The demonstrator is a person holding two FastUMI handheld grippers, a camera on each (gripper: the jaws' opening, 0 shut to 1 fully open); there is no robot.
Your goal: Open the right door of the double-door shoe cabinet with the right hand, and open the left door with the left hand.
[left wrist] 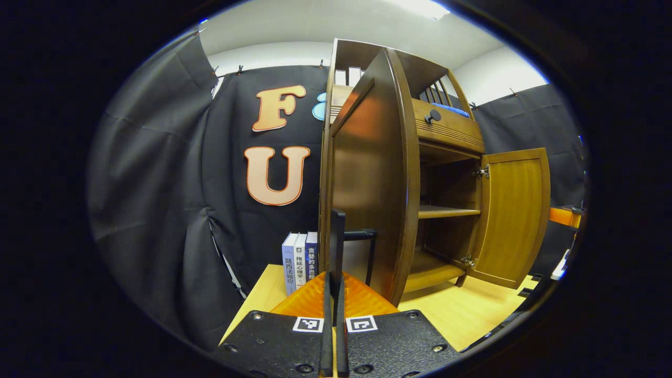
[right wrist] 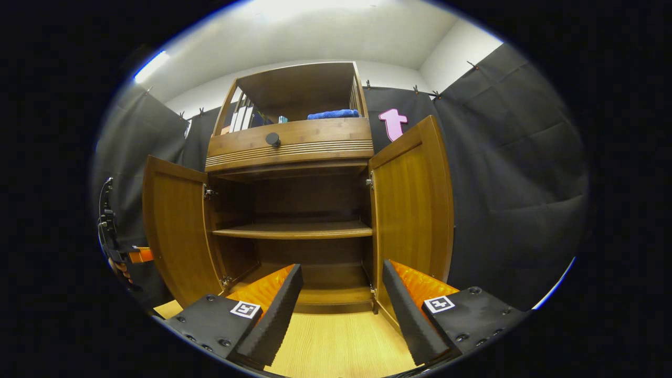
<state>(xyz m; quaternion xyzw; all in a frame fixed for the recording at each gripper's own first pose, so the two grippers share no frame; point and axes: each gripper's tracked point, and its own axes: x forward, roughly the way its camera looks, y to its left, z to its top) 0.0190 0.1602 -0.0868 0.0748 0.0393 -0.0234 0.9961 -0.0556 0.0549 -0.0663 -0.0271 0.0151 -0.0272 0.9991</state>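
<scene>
The left tool (left wrist: 336,294) at the bottom centre of the left gripper view has its fingers pressed nearly together, apparently pinching the dark handle (left wrist: 362,234) of the left door (left wrist: 367,178), which stands swung out. The right tool (right wrist: 341,310) at the bottom of the right gripper view gapes wide and holds nothing; the right door (right wrist: 415,210) stands open just beyond it. Both doors look open, so the risk lies in letting go: pulling away while pinched could drag the door or shift the cabinet (right wrist: 294,152) on the tabletop (right wrist: 341,346).
</scene>
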